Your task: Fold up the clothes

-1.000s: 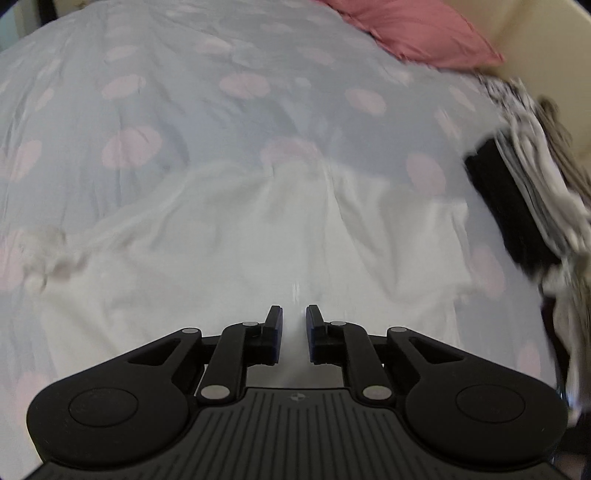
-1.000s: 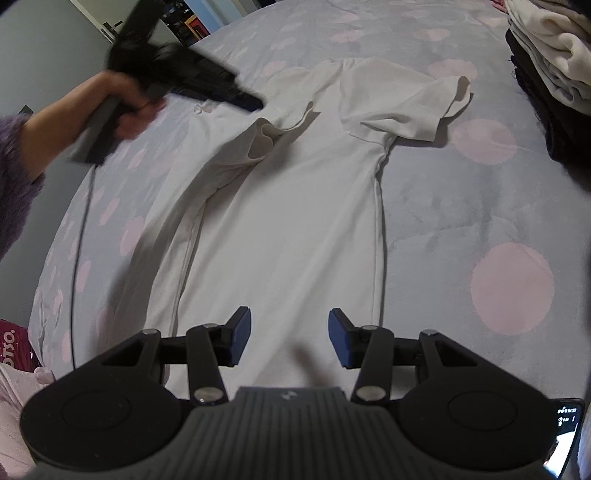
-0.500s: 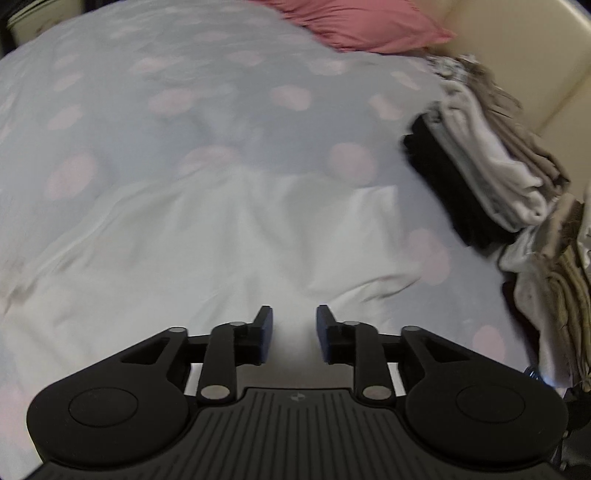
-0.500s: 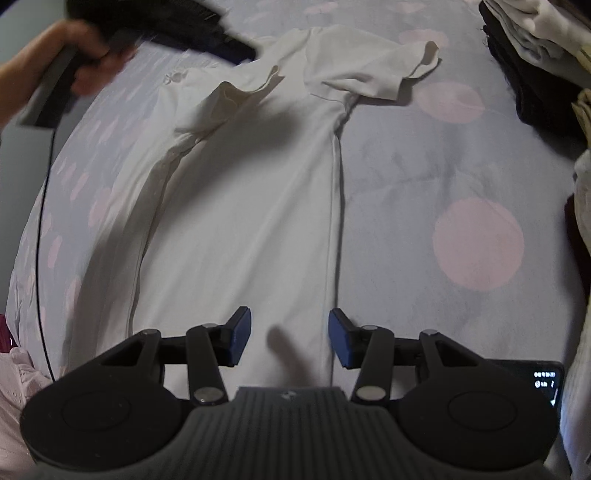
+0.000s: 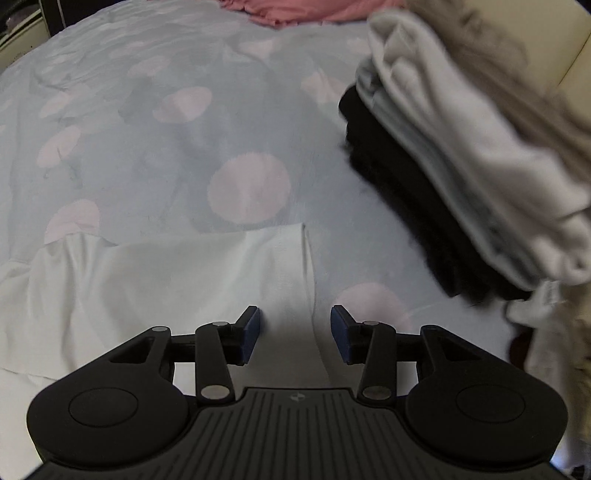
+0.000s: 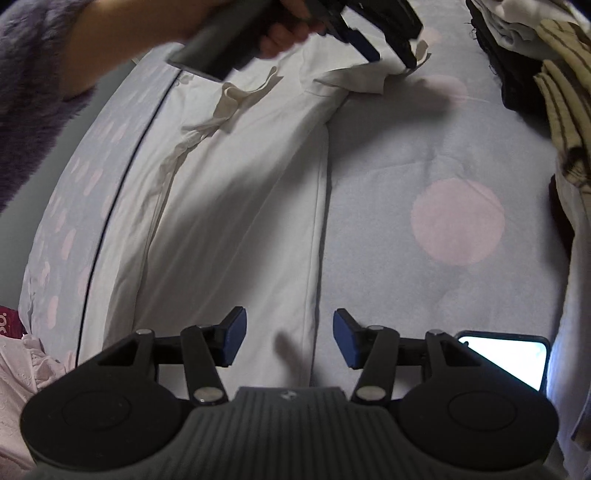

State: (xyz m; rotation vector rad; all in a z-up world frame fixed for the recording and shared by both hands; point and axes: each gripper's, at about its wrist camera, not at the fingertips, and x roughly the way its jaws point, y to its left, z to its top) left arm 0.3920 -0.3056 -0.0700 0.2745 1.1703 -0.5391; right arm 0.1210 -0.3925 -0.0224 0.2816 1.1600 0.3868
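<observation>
A home bedroom: a bed (image 5: 147, 177) under a pale blue cover with pink dots, a pink pillow (image 5: 306, 9) at 12 o'clock, folded clothes (image 5: 461, 155) stacked at 2 o'clock.

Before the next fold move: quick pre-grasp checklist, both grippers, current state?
1. Left gripper open: ok, nothing between the pads.
2. Left gripper lined up with the sleeve of the white shirt: ok, the sleeve hem lies just ahead.
3. Right gripper open: ok, empty.
4. Right gripper over the shirt's side seam near the bottom: ok.
5. Shirt flat: not ok, the far side is bunched and wrinkled.
6. Fold path clear: cannot tell; the folded stack sits close by, and a phone lies beside the right gripper.
</observation>
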